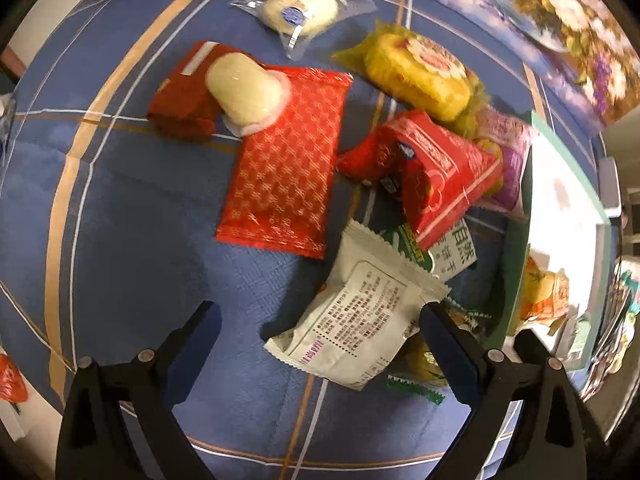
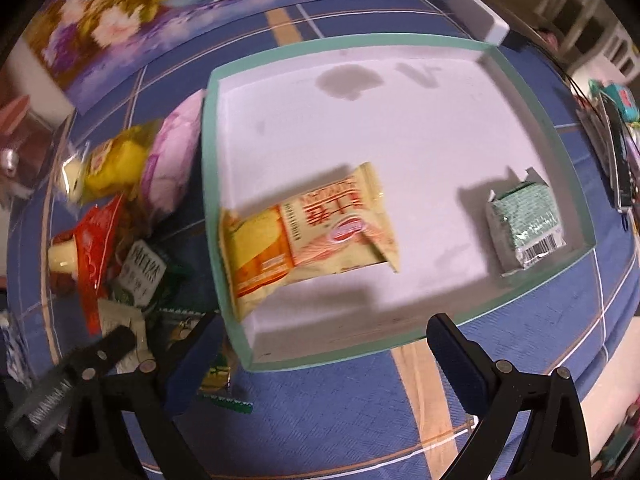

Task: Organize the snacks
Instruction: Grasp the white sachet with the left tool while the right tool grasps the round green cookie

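Loose snacks lie on a blue checked cloth (image 1: 120, 220). My left gripper (image 1: 320, 320) is open low over a white packet (image 1: 356, 312) printed with text; its right finger touches the packet's corner. Beyond lie a flat red packet (image 1: 280, 172), a pale jelly cup (image 1: 248, 88), a crumpled red bag (image 1: 436, 164), a yellow cake (image 1: 416, 72) and a clear-wrapped bun (image 1: 300, 4). My right gripper (image 2: 326, 328) is open and empty at the near rim of a white tray (image 2: 208, 160) with green walls. An orange-and-cream packet (image 2: 308, 236) and a green packet (image 2: 524, 228) lie in the tray.
A floral picture board (image 2: 120, 20) stands along the back of the cloth. The snack pile (image 2: 112, 220) sits just left of the tray, with a pink packet (image 2: 172, 160) against its wall. Dark flat items (image 2: 616, 152) lie to the tray's right.
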